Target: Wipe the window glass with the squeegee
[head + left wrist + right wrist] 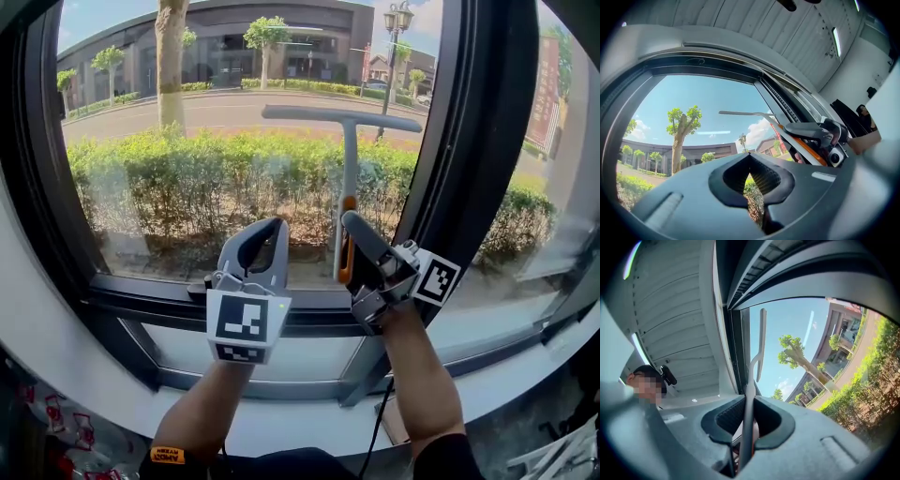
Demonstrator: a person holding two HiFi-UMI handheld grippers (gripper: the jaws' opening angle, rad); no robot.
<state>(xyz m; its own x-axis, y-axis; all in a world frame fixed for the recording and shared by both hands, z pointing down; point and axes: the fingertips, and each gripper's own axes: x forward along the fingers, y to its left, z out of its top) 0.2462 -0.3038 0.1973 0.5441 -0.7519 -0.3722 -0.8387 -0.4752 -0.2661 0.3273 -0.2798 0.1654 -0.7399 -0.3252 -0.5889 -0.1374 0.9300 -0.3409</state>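
Where the right tongs (354, 246) clamp its orange-and-grey handle, the squeegee (348, 159) stands upright, blade level and high up before the window glass (187, 187), near the dark frame post (469, 141). The left tongs (261, 239), jaws together and empty, hover just left of the handle.

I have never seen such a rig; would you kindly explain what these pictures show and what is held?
A person holds a hand-held gripper in each hand. The head view comes from a camera on the person's head, looking at the window glass. The other two views come from cameras riding on each gripper. The right gripper has its tongs closed on the handle of a squeegee, whose blade is raised before the glass. The left gripper, beside it, has its tongs shut and empty.
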